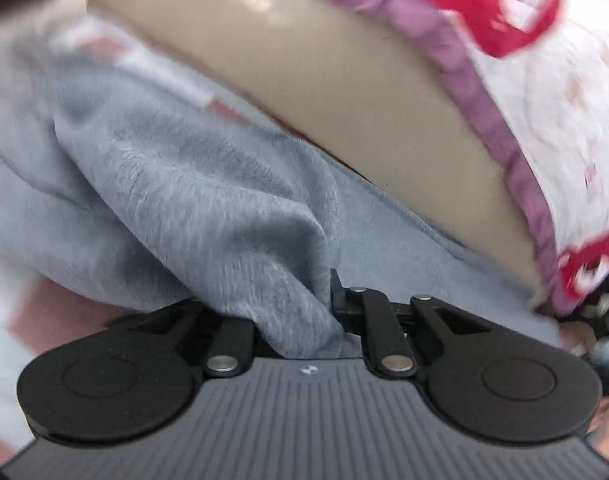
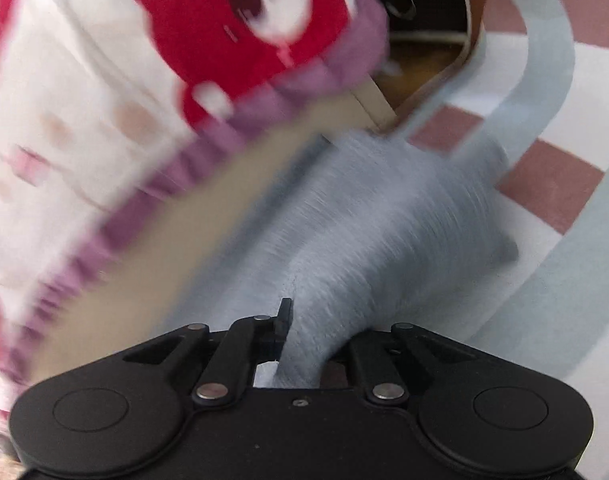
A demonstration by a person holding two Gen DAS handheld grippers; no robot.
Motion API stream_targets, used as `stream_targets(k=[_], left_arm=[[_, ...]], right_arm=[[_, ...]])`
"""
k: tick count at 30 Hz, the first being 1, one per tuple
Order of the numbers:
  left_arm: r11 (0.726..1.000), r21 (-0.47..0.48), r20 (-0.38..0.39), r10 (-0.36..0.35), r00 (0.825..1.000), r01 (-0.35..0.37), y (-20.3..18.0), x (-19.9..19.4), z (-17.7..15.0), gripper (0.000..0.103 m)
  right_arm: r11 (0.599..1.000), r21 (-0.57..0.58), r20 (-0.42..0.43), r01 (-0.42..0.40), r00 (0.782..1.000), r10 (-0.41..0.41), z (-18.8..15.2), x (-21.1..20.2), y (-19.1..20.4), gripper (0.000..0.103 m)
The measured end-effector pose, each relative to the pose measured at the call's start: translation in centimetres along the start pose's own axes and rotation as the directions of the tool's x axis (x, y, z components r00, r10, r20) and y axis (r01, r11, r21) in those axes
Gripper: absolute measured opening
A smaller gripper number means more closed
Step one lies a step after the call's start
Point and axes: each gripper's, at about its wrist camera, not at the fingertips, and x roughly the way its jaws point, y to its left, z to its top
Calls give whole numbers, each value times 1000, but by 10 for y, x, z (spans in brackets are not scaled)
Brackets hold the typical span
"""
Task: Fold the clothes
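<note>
A grey fleece garment bunches up in front of my left gripper, which is shut on a fold of it. Only the right finger shows; the cloth hides the other. In the right wrist view the same grey garment rises from my right gripper, also shut on a fold. There the left finger shows beside the cloth and the right one is covered. Both views are blurred.
A white cloth with red prints and a purple hem lies past a strip of beige surface; that printed cloth fills the right wrist view's left. A pink, white and pale blue checked sheet lies at right, dark objects beyond.
</note>
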Motion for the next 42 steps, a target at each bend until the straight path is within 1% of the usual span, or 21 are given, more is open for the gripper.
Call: stream_targets(k=[2, 4, 5, 9, 11, 13, 14, 16, 19, 23, 25, 27, 30, 31, 32, 33, 34, 37, 39, 41, 42], left_arm=[[1000, -26, 1, -3, 1000, 3, -3, -24, 3, 11], [998, -65, 0, -21, 1000, 21, -4, -47, 5, 11], [999, -48, 9, -18, 1000, 18, 1, -64, -3, 11], [991, 111, 0, 70, 998, -70, 7, -111, -40, 11], [987, 95, -69, 137, 988, -130, 24, -112, -63, 11], [980, 50, -142, 196, 970, -190, 47, -107, -84, 11], [976, 25, -172, 219, 960, -218, 58, -103, -92, 11], [972, -2, -163, 231, 959, -235, 63, -96, -97, 11], [957, 70, -173, 291, 941, -283, 48, -91, -94, 12], [930, 153, -184, 359, 915, -334, 33, -90, -92, 19], [921, 175, -182, 377, 908, -348, 30, -92, -95, 19], [911, 198, -180, 396, 901, -361, 29, -94, -99, 21], [902, 212, -181, 415, 892, -377, 28, -97, -104, 23], [900, 214, -182, 419, 889, -380, 27, -97, -104, 23], [898, 214, -184, 423, 887, -384, 26, -88, -101, 23], [897, 214, -186, 427, 885, -387, 25, -80, -98, 23], [896, 214, -186, 427, 885, -388, 24, -81, -97, 23], [896, 222, -179, 424, 888, -384, 20, -86, -94, 22], [894, 244, -171, 421, 891, -375, 18, -92, -93, 23], [886, 266, -199, 435, 878, -379, 17, -96, -91, 26], [885, 269, -213, 440, 872, -380, 17, -101, -89, 31]], right_arm=[[997, -19, 43, -81, 996, 82, -1, -34, 8, 7], [992, -85, 74, -90, 993, 97, -12, -71, 10, 7], [992, -87, 76, -87, 993, 93, -19, -85, 6, 7], [990, -140, 29, 2, 1000, 2, -58, -123, -13, 7], [982, -170, -40, 85, 995, -93, -90, -139, -23, 7], [991, -94, -93, 95, 990, -104, -110, -144, -45, 9], [996, -40, -94, 74, 993, -77, -116, -146, -57, 9], [998, 12, -63, 54, 997, -53, -124, -150, -70, 19], [997, 0, -23, 83, 996, -83, -127, -155, -75, 28], [992, -11, 7, 128, 992, -127, -130, -161, -82, 37], [990, 29, 31, 137, 990, -138, -131, -163, -93, 55], [985, 85, 62, 148, 986, -154, -131, -164, -105, 65], [978, 182, 85, 104, 989, -121, -124, -159, -130, 64], [977, 196, 87, 88, 990, -107, -121, -156, -135, 56], [977, 183, 65, 106, 991, -119, -117, -153, -135, 42], [979, 165, 46, 124, 990, -133, -113, -150, -134, 15], [981, 139, 46, 138, 988, -146, -111, -151, -131, 11], [992, 67, 156, 106, 981, -116, -114, -175, -117, 6], [983, -46, 178, 175, 970, -165, -116, -180, -102, 6], [956, -143, 169, 257, 958, -232, -116, -177, -92, 9], [939, -153, 133, 308, 948, -289, -116, -170, -92, 19]])
